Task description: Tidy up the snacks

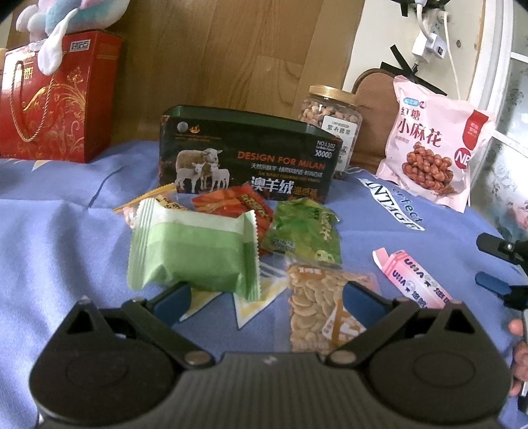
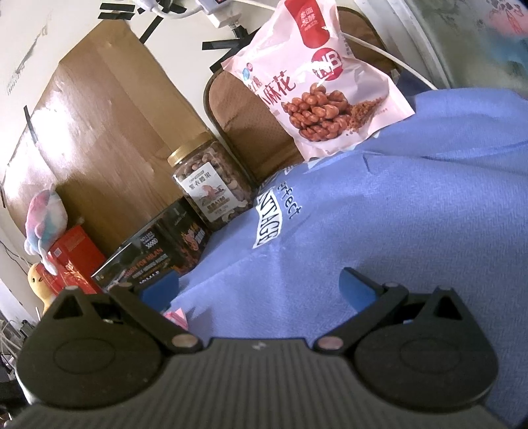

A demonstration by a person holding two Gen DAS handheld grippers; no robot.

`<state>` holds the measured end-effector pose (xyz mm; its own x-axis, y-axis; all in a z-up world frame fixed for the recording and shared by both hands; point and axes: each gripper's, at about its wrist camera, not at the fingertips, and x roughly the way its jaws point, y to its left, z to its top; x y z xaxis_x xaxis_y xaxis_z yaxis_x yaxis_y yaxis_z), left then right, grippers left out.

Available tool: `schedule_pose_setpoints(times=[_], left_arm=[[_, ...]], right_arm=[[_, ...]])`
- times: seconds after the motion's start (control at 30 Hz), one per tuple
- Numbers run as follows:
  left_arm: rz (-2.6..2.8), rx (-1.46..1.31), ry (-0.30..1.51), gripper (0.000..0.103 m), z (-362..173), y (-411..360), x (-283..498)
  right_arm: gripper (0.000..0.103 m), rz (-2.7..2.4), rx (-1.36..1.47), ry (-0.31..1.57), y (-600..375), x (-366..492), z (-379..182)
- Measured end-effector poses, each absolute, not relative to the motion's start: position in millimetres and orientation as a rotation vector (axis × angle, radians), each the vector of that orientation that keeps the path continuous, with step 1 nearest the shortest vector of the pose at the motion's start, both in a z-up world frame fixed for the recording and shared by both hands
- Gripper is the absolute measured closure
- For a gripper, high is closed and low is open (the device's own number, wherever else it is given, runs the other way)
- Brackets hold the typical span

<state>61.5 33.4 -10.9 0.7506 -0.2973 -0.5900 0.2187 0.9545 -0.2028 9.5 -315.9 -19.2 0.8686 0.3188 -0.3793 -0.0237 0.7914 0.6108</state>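
Observation:
Small snack packets lie on a blue cloth [image 1: 66,237] before a dark green tin box [image 1: 247,155]: a pale green pastry pack [image 1: 194,250], an orange-red packet [image 1: 237,204], a yellow one [image 1: 148,198], a green bean packet [image 1: 307,231], a clear bag of sliced nuts [image 1: 313,310] and a pink wrapper [image 1: 412,277]. My left gripper [image 1: 264,297] stands open just short of the green pastry pack and the nut bag. My right gripper [image 2: 257,290] is open over bare blue cloth [image 2: 396,214], with a bit of the pink wrapper [image 2: 176,316] by its left finger.
A nut jar [image 1: 333,118] with a gold lid and a big pink twist-snack bag [image 1: 439,142] stand at the back, against a brown cushion [image 2: 257,125]. A red gift bag [image 1: 56,99] with a plush toy [image 1: 62,19] sits back left. Wooden board [image 1: 214,49] behind.

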Motion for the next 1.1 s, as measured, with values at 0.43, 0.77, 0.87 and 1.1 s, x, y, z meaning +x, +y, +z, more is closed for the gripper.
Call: schedule_pose_setpoints(times=[0.43,0.77,0.87,1.1], left_arm=[[-0.275,-0.106,0.674,0.001,-11.1,30.7,64.1],[-0.274,-0.101,0.676,0.001,-11.1,29.1,64.5],[-0.271,-0.105,0.673,0.001,-10.9,29.3,64.3],[-0.263,-0.118,0.667,0.001,-10.5,31.9,63.2]], right_arm=[[0.0,0.186,0.645,0.481,-316.5,5.5,-18.9],[0.0,0.183,0.64,0.485,-315.6,5.1,-18.1],[0.0,0.183,0.638,0.486,-315.5,5.2,-18.1],[0.0,0.181,0.632,0.492,-315.5,6.8,-18.7]])
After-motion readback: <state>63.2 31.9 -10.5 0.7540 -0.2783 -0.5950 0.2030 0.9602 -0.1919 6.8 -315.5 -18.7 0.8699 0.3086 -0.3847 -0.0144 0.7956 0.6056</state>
